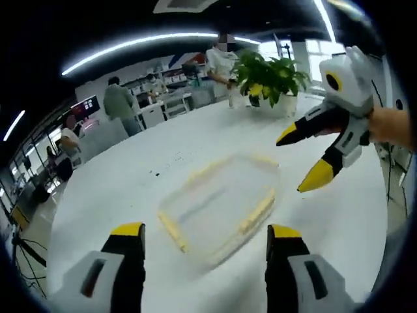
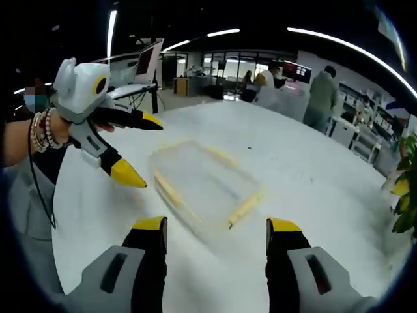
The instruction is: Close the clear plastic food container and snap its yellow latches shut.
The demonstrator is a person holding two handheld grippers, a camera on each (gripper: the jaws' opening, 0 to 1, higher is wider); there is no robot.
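Your container (image 1: 220,207) sits out on the white desk (image 1: 130,176), lid apparently on, with yellow latches (image 1: 257,212) along its edges — blurry, so I can't tell if they're snapped. Both hand-held grippers hover spread wide and empty, probably lining up on opposite sides. The left gripper view catches your right hand-held gripper (image 1: 305,160) plus a plant (image 1: 270,78); the right gripper view shows the left hand-held gripper (image 2: 138,150) instead.
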